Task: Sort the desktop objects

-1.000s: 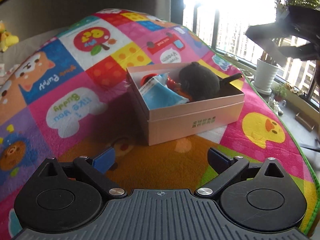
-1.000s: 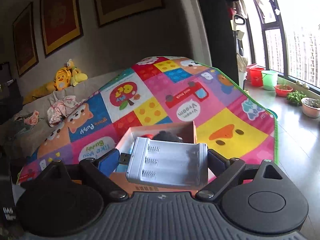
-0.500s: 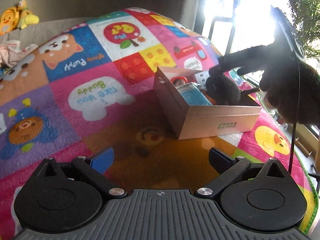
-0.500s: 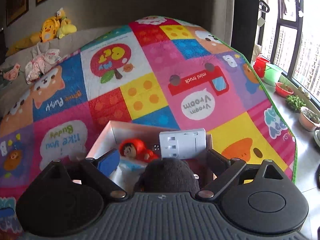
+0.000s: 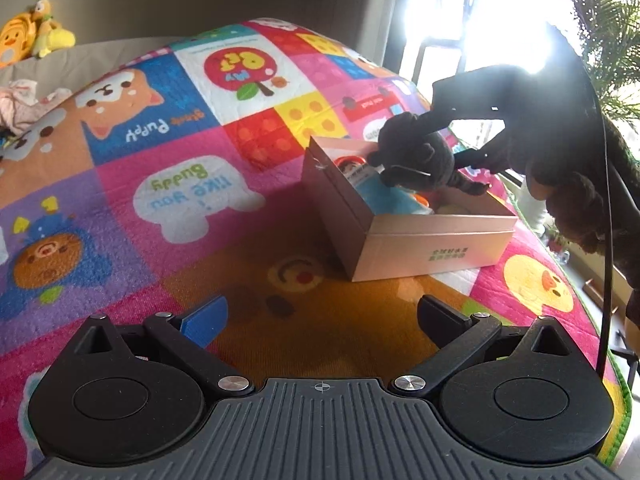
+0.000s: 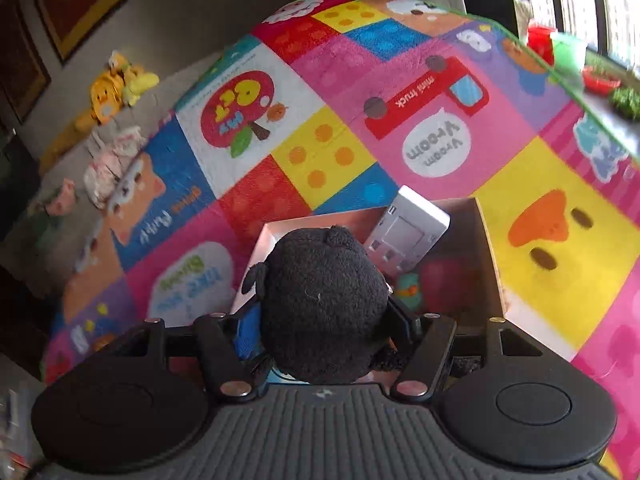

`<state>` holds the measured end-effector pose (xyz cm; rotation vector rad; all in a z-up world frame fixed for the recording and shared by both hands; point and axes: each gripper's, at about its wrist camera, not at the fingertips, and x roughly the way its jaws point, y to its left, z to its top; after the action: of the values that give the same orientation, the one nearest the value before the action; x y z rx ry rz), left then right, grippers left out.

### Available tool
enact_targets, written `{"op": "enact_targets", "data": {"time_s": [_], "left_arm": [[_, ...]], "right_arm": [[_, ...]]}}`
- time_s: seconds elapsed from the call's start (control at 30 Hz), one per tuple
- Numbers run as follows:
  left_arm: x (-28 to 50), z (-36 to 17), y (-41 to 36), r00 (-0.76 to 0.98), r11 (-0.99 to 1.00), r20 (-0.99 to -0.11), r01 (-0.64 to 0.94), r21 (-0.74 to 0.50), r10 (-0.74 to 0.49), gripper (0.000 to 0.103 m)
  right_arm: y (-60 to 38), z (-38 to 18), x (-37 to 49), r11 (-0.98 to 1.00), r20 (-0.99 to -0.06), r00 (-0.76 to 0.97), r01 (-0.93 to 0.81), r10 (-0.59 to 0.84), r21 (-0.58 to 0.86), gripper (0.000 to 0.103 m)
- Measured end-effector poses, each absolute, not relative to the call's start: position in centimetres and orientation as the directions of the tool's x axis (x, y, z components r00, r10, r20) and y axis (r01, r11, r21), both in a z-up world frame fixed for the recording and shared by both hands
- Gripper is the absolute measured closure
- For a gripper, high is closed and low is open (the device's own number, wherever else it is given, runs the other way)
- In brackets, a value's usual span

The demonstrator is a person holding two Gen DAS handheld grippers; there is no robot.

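Left gripper [image 5: 320, 318] hangs low over the play mat [image 5: 168, 208] with its fingers spread wide and nothing between them; orange mat lies bare ahead of it up to the pink box [image 5: 432, 248], which sits to the right of centre. Over the box's open top the right gripper [image 5: 404, 152], a backlit silhouette, pinches a black plush toy [image 5: 416, 156] that seems raised above the rim.

Right wrist view: both fingers press the plush toy's [image 6: 324, 304] sides above the box [image 6: 486, 248]. A white charger [image 6: 408, 236] leans in the far corner beside a small teal toy [image 6: 410, 290].
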<state>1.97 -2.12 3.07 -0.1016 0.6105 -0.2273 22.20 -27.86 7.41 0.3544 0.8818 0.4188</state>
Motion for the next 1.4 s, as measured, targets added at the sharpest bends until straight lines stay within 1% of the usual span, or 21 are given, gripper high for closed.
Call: {"op": "enact_targets", "data": {"time_s": [0.03, 0.07, 0.2, 0.27, 0.33, 0.43, 0.5, 0.57, 0.6, 0.7, 0.8, 0.9, 0.93, 0.97, 1.0, 1.03, 1.07, 1.13, 1.23, 1.33, 1.4], "left_arm": [[1.9, 3.0, -2.2, 0.793, 0.969, -0.558, 0.186, -0.161, -0.245, 0.000], [1.9, 2.9, -2.3, 0.791, 0.969, -0.560, 0.190, -0.159, -0.246, 0.000], [2.0, 2.7, -2.5, 0.787, 0.971, -0.569, 0.190, -0.147, -0.240, 0.000], [2.1, 2.5, -2.4, 0.784, 0.972, -0.575, 0.184, -0.147, -0.236, 0.000], [2.2, 2.4, -2.4, 0.782, 0.972, -0.579, 0.182, -0.147, -0.233, 0.000], [2.4, 2.2, -2.5, 0.777, 0.971, -0.583, 0.183, -0.152, -0.238, 0.000], [2.5, 2.1, -2.8, 0.771, 0.969, -0.588, 0.190, -0.156, -0.246, 0.000], [2.5, 2.2, -3.2, 0.767, 0.967, -0.589, 0.203, -0.152, -0.254, 0.000], [2.4, 2.3, -3.3, 0.767, 0.967, -0.588, 0.209, -0.146, -0.255, 0.000], [2.3, 2.6, -3.4, 0.776, 0.969, -0.582, 0.215, -0.122, -0.245, 0.000], [2.7, 3.2, -3.2, 0.791, 0.973, -0.568, 0.209, -0.095, -0.225, 0.000], [3.4, 3.5, -3.2, 0.797, 0.972, -0.559, 0.214, -0.093, -0.229, 0.000], [3.7, 3.5, -3.3, 0.795, 0.971, -0.560, 0.217, -0.097, -0.233, 0.000], [3.9, 3.5, -3.5, 0.793, 0.971, -0.561, 0.219, -0.099, -0.236, 0.000], [4.0, 3.5, -3.6, 0.793, 0.970, -0.561, 0.223, -0.098, -0.238, 0.000], [4.0, 3.5, -3.8, 0.792, 0.969, -0.560, 0.227, -0.098, -0.242, 0.000], [4.0, 3.4, -3.8, 0.792, 0.968, -0.559, 0.233, -0.098, -0.247, 0.000], [3.9, 3.4, -3.7, 0.792, 0.968, -0.559, 0.234, -0.095, -0.246, 0.000], [4.2, 3.2, -3.0, 0.791, 0.971, -0.566, 0.216, -0.099, -0.234, 0.000], [4.5, 3.1, -2.3, 0.792, 0.974, -0.567, 0.196, -0.114, -0.226, 0.000], [4.8, 2.9, -2.2, 0.788, 0.973, -0.570, 0.194, -0.128, -0.232, 0.000]], "right_arm": [[-28.1, 6.8, 22.5, 0.849, -0.671, 0.540, -0.183, 0.508, 0.496, 0.038], [-28.2, 6.2, 22.6, 0.855, -0.684, 0.536, -0.161, 0.494, 0.492, 0.037], [-28.3, 5.8, 21.7, 0.932, -0.709, 0.611, -0.150, 0.350, 0.331, 0.034], [-29.2, 6.4, 21.3, 0.928, -0.692, 0.628, -0.153, 0.357, 0.340, 0.030], [-30.4, 7.6, 20.7, 0.916, -0.654, 0.655, -0.162, 0.379, 0.368, 0.030], [-30.9, 8.5, 19.8, 0.919, -0.624, 0.686, -0.183, 0.374, 0.349, 0.030], [-30.7, 8.1, 20.0, 0.921, -0.636, 0.678, -0.174, 0.369, 0.349, 0.031], [-30.2, 6.8, 20.8, 0.906, -0.664, 0.632, -0.160, 0.398, 0.391, 0.036], [-29.7, 5.8, 21.0, 0.891, -0.678, 0.600, -0.146, 0.425, 0.429, 0.035], [-27.8, 5.4, 20.7, 0.879, -0.687, 0.559, -0.195, 0.464, 0.435, 0.029], [-27.7, 7.3, 20.6, 0.905, -0.663, 0.624, -0.207, 0.414, 0.371, 0.028], [-28.3, 8.9, 22.3, 0.934, -0.631, 0.702, -0.143, 0.329, 0.328, 0.028], [-28.2, 9.2, 23.6, 0.948, -0.629, 0.722, -0.124, 0.288, 0.292, 0.032], [-27.8, 9.3, 24.8, 0.964, -0.630, 0.737, -0.113, 0.244, 0.242, 0.045], [-27.2, 9.1, 26.0, 0.976, -0.637, 0.744, -0.103, 0.203, 0.191, 0.054], [-26.6, 8.8, 27.4, 0.985, -0.649, 0.742, -0.095, 0.167, 0.145, 0.066], [-26.2, 8.4, 28.5, 0.989, -0.657, 0.740, -0.091, 0.146, 0.117, 0.074], [-25.5, 7.6, 30.0, 0.993, -0.664, 0.737, -0.095, 0.122, 0.077, 0.079], [-24.7, 6.7, 30.6, 0.995, -0.674, 0.735, -0.103, 0.074, -0.003, 0.081], [-25.8, 6.8, 29.4, 0.992, -0.691, 0.716, -0.123, 0.101, 0.018, 0.080], [-26.9, 6.8, 28.3, 0.987, -0.726, 0.671, -0.145, 0.148, 0.068, 0.080]]}}
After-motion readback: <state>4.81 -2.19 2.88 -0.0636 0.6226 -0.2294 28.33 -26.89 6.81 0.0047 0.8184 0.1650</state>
